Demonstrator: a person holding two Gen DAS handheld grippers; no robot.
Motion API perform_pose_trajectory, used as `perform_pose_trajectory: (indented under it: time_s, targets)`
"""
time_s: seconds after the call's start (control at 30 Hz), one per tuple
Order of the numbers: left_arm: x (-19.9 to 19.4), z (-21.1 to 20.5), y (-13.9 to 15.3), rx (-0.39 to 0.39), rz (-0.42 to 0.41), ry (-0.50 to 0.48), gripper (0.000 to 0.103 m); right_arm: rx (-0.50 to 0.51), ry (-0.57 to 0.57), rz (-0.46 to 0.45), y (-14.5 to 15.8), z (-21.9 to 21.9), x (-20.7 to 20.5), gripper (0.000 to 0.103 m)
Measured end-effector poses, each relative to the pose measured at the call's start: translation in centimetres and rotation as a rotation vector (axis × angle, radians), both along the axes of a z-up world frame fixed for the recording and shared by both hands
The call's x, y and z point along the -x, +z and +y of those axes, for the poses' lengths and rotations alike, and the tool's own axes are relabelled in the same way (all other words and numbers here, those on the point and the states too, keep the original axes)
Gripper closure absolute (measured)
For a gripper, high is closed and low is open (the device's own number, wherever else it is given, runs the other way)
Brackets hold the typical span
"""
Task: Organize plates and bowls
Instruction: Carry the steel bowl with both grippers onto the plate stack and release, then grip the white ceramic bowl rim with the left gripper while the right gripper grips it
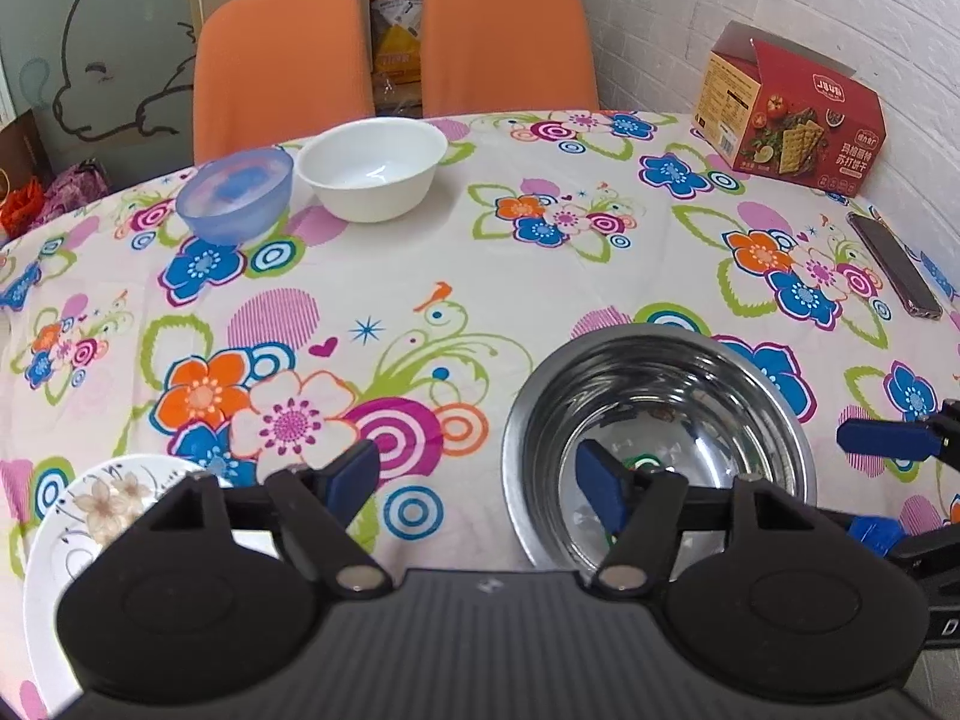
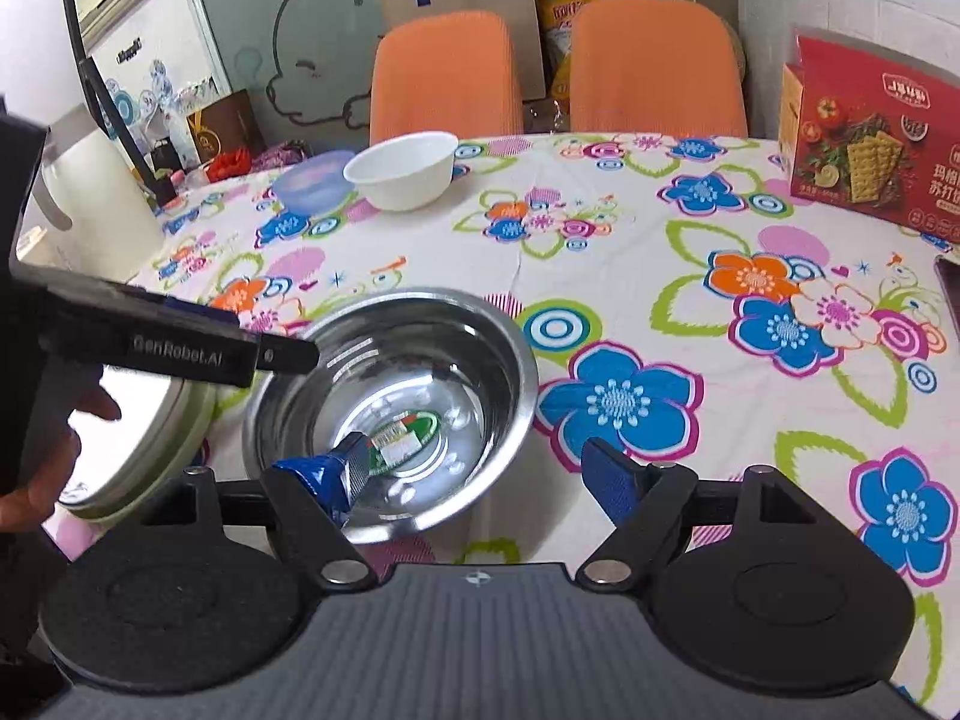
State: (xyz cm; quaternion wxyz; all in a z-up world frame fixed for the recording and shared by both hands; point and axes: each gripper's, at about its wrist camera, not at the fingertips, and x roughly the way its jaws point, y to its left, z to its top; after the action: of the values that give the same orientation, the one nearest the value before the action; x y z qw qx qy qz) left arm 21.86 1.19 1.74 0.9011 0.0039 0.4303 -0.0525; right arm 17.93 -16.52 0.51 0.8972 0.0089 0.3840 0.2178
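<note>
Steel bowl (image 2: 390,408) sits low and left of centre in the right wrist frame, right gripper (image 2: 474,480) spread wide with its near wall between the fingers, one blue pad (image 2: 324,474) inside, the other outside, nothing clamped yet; I'd close squarely on that wall, since thin slick steel will probably tip. Left gripper (image 1: 480,474) also released, one finger dipping over the same bowl, flowered plate (image 1: 78,516) lower left. White bowl (image 2: 403,169) and blue bowl (image 2: 315,187) wait upper centre; cracker box (image 2: 870,138) and phone (image 1: 897,267) at right, clear of the path.
</note>
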Motion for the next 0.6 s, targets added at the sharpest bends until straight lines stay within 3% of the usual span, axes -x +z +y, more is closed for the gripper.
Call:
perform_pose_trajectory:
  time_s: [0.23,0.6]
  targets:
    - [1.1,1.3,2.0,-0.041,-0.072,-0.001,0.021,-0.026,0.027,-0.051,1.9,1.3,-2.0,0.039]
    - [-3.3,4.0,4.5,-0.131,-0.145,0.015,0.021,0.008,0.124,-0.126,4.3,4.0,-8.8,0.039]
